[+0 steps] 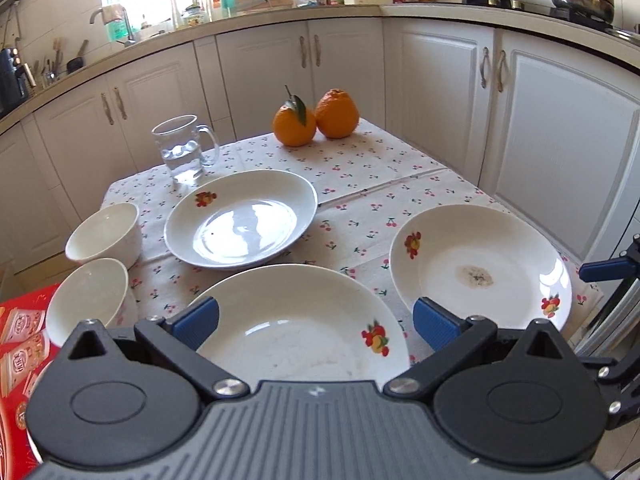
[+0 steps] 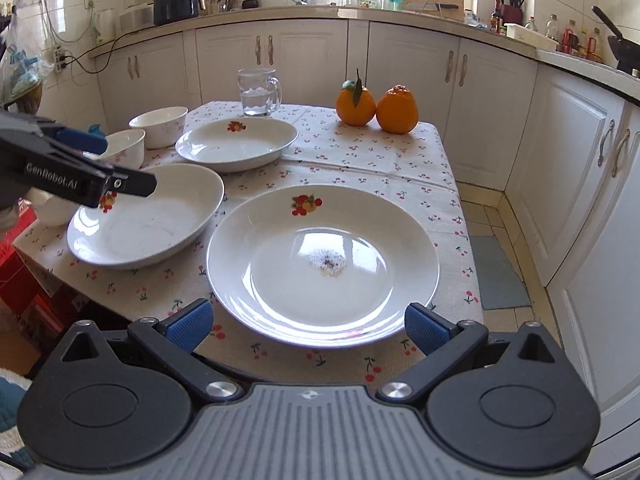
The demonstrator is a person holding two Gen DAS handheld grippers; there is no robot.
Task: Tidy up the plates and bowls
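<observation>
Three plates sit apart on the bench. Your left claw, spread wide and empty, hovers over the near-left plate; your right claw, equally wide, faces the stained plate straight ahead, just beyond its fingertips.

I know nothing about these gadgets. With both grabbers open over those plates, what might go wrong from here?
1. The right plate has dried residue in its middle; stacking it could dirty another plate.
2. The near-left plate sits close to the table edge, so a nudge from the left gripper might push it off.
3. The water mug stands just behind the far plate; moving that plate carelessly could knock it.
</observation>
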